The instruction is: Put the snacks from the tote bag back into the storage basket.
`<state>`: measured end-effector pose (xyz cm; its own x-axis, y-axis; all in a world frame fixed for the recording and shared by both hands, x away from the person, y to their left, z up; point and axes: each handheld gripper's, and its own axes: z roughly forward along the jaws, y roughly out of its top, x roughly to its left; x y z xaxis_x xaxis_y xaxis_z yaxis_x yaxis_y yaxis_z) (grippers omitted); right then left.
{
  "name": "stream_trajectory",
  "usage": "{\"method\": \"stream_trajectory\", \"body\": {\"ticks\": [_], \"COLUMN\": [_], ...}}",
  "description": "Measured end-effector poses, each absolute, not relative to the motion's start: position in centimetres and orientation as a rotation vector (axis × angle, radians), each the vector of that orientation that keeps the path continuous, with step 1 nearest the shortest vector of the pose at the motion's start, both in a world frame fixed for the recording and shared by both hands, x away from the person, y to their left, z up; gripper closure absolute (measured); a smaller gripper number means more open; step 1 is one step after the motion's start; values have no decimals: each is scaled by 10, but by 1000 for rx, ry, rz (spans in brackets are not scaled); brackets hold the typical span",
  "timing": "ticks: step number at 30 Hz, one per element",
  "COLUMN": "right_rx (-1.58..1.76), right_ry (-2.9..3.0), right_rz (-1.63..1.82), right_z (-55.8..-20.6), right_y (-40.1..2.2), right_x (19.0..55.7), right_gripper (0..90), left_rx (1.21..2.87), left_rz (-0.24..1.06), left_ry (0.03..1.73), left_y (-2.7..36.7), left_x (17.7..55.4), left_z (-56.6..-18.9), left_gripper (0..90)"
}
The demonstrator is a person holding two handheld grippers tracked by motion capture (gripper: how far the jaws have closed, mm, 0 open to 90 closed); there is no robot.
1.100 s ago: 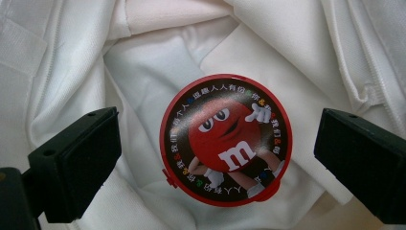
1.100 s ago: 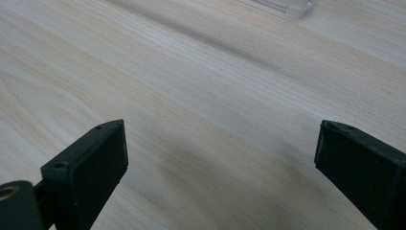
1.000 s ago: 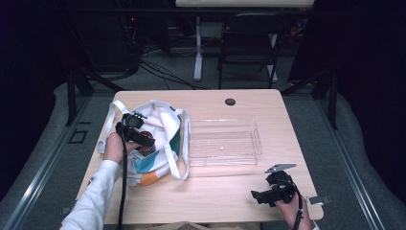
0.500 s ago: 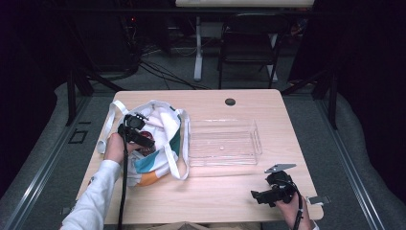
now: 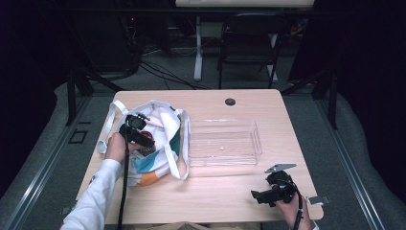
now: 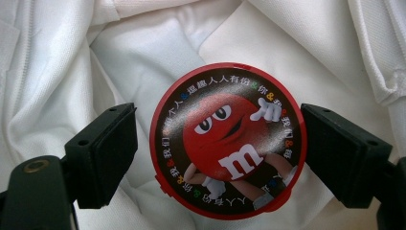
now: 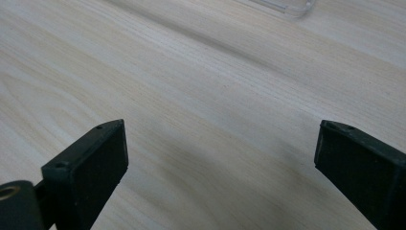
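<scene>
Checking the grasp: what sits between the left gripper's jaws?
In the left gripper view, the round red candy tin lies between the jaws of the left gripper, on the white bag. The jaws have been closing, with small gaps at both sides.

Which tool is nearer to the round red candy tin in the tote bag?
Left. The left tool straddles the tin inside the bag, jaws closing, pads not touching. The right tool rests at the table's near right corner.

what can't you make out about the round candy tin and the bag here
- High view: the round tin is too small to read, half hidden by the left claw inside the tote bag.
- Left claw view: the tin's depth and underside are hidden; its lid faces the camera. The jaws have just been closing, gaps remaining either side.
- Right claw view: the clear tray is cut off by the top edge.
</scene>
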<state>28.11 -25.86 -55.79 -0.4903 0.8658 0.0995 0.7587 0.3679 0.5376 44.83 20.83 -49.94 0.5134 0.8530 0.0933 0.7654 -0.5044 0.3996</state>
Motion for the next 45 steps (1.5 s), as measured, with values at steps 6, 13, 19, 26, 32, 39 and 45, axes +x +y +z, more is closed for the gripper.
{"method": "stream_trajectory", "body": {"ticks": [6, 13, 19, 26, 32, 39, 45], "right_rx": [1461, 1461, 1459, 1459, 1461, 1465, 1466], "right_ry": [2426, 2425, 2429, 2428, 2424, 2419, 2417], "right_rz": [789, 786, 791, 792, 798, 799, 795], "right_z": [-558, -557, -557, -558, -558, -557, -557], "right_y": [-259, -259, -259, -258, -259, -259, -259], "right_x": [281, 281, 281, 281, 281, 281, 281], "right_gripper": [39, 39, 39, 39, 39, 39, 39], "left_rx": [2461, 2464, 2475, 2463, 2467, 2464, 2465], "left_rz": [379, 381, 387, 380, 368, 373, 368], "left_ry": [1346, 1324, 1313, 1313, 1304, 1296, 1285], "left_y": [208, 207, 205, 207, 206, 205, 206], "left_x": [448, 446, 445, 445, 444, 442, 440], "left_z": [-501, -499, -498, -497, -495, -492, -486], "left_gripper": [241, 252, 255, 255, 256, 256, 256]}}
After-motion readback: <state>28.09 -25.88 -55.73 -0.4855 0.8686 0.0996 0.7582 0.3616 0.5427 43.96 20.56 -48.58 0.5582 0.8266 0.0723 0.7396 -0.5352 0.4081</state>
